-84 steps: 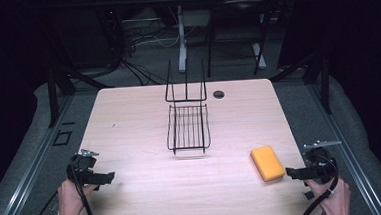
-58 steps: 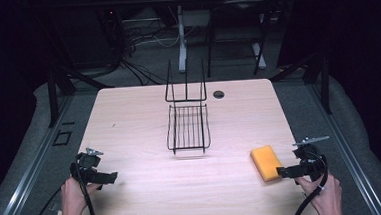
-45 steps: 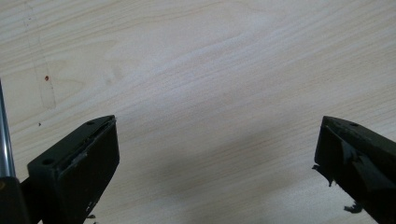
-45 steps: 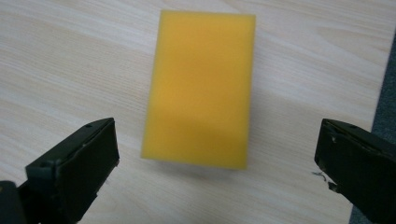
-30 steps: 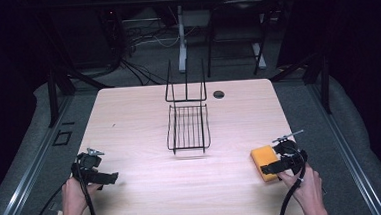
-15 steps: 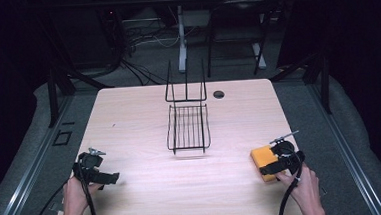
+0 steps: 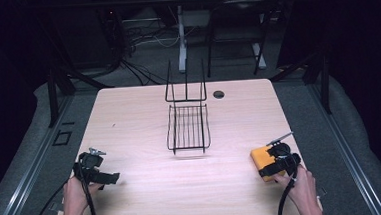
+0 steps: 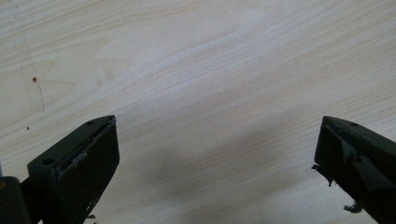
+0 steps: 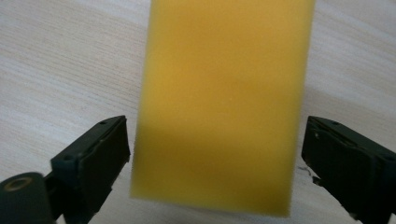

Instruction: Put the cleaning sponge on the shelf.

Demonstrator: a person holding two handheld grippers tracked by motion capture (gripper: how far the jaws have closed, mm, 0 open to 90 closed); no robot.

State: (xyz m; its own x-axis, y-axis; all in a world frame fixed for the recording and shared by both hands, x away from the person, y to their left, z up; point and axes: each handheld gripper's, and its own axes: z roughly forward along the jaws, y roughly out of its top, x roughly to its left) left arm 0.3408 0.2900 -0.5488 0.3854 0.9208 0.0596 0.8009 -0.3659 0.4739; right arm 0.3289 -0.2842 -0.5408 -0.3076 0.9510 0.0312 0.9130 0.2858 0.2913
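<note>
High overview; two close table-facing views

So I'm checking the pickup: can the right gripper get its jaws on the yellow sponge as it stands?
Probably yes: the right gripper is open with a jaw on each side of the yellow sponge, and nothing lies between them.

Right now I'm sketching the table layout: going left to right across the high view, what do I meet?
Left gripper, jaws open, held in the left hand → black wire rack at the middle → yellow rectangular sponge → right gripper, jaws open around the sponge.
</note>
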